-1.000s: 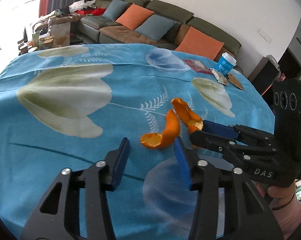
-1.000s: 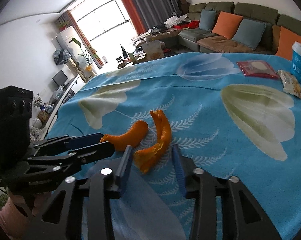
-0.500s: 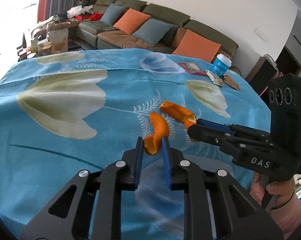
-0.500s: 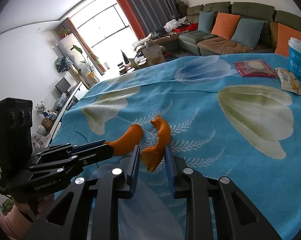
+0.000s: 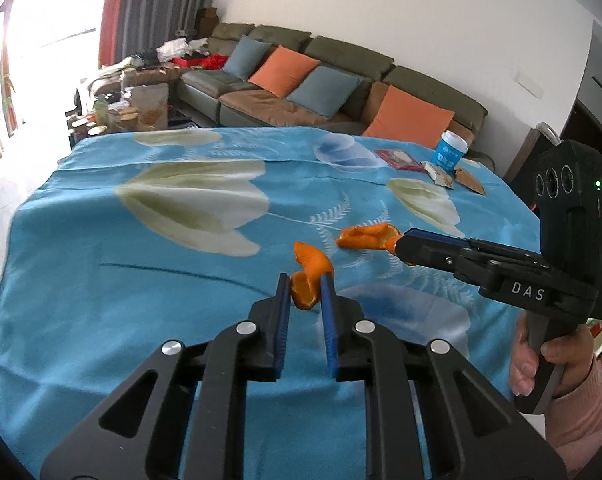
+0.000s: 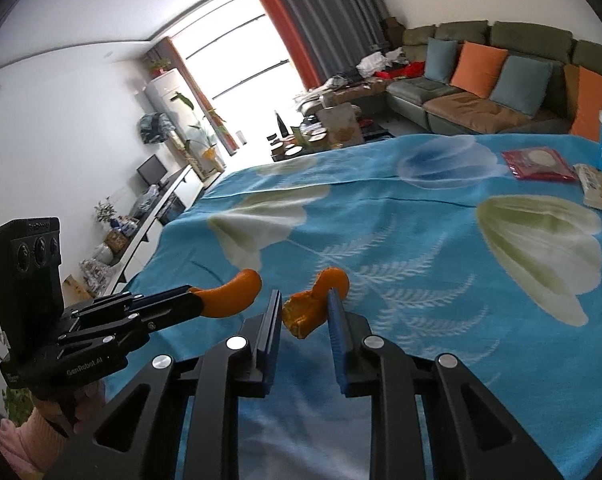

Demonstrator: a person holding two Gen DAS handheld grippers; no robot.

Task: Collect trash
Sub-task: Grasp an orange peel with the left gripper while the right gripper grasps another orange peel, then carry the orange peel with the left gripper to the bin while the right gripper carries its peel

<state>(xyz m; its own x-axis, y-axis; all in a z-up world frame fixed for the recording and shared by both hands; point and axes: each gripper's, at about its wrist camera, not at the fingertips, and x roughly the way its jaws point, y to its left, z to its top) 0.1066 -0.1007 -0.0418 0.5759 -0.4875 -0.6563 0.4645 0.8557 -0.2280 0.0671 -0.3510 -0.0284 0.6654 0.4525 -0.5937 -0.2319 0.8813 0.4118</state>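
Note:
Two curled orange peels are off the blue flowered tablecloth [image 5: 101,300]. My left gripper [image 5: 305,294] is shut on one orange peel [image 5: 311,270], whose end sticks out past the blue pads. From the right wrist view the same left gripper [image 6: 193,298] comes in from the left with that peel [image 6: 233,294]. My right gripper [image 6: 305,304] is shut on the other orange peel [image 6: 315,302]. In the left wrist view the right gripper [image 5: 401,242] holds this peel [image 5: 367,237] a little above the cloth, close beside the left one.
At the table's far right lie a blue paper cup [image 5: 451,152], a red packet [image 5: 399,159], a snack wrapper [image 5: 441,172] and a brown wrapper [image 5: 471,180]. A sofa with cushions [image 5: 301,80] stands behind the table. A hand in a pink sleeve [image 5: 557,364] holds the right gripper.
Both grippers stood open around the peels, then closed on them. The peels have risen off the cloth, and the left one has drawn away from the right one.

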